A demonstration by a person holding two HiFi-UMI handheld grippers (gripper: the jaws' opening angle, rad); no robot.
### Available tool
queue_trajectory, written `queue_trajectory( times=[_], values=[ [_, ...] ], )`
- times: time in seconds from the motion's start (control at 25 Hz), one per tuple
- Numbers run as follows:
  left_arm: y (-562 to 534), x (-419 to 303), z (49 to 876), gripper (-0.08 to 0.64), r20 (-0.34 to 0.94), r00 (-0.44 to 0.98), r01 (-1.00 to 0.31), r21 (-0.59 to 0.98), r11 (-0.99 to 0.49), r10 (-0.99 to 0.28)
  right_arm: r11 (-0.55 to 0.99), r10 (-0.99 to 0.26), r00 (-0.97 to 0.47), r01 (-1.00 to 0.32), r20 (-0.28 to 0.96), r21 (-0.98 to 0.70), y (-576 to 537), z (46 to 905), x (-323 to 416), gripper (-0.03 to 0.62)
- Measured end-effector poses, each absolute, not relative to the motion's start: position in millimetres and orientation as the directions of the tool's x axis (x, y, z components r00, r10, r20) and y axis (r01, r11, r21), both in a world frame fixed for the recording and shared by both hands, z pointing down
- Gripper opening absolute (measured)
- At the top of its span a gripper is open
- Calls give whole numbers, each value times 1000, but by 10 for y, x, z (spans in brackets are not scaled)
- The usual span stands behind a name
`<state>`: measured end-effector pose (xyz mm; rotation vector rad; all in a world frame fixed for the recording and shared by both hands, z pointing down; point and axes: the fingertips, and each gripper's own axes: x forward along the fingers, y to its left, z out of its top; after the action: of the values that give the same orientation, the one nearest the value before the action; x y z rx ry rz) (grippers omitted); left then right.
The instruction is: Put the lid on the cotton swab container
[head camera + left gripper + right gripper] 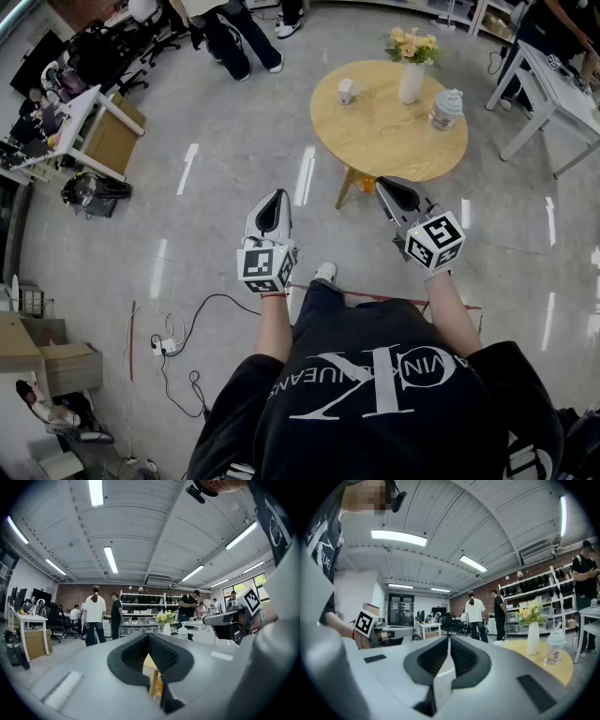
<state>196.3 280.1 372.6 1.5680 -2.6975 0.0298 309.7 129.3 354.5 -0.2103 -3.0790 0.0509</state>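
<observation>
A round wooden table [375, 131] stands ahead of me on the floor. On its right side is a clear jar with a pale top [446, 108], which looks like the cotton swab container; it also shows in the right gripper view [555, 649]. A small white cup-like thing [346, 91] sits near the table's left edge. My left gripper [278, 193] and right gripper [382, 184] are held level in the air short of the table. Both are shut with nothing between the pads [149, 634] [449, 637].
A white vase of flowers [411, 80] stands at the back of the table, next to the jar [533, 638]. Desks [553, 89], office chairs and several people fill the room beyond. Cables [178, 337] lie on the floor at my left.
</observation>
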Motion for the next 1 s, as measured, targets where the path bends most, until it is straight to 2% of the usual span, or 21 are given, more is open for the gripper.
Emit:
queue_trajectory(
  times=[0.52,1.0],
  values=[
    [2692,1838,3762,12,22,-500,-865,23,500,-866,991,129,-990,127,51,-48,1190,3597,3002,28],
    [2388,1265,3826,15,31,-463,-883,64,464,-886,995,72,-996,69,51,-73,874,3642,2511,28]
  ],
)
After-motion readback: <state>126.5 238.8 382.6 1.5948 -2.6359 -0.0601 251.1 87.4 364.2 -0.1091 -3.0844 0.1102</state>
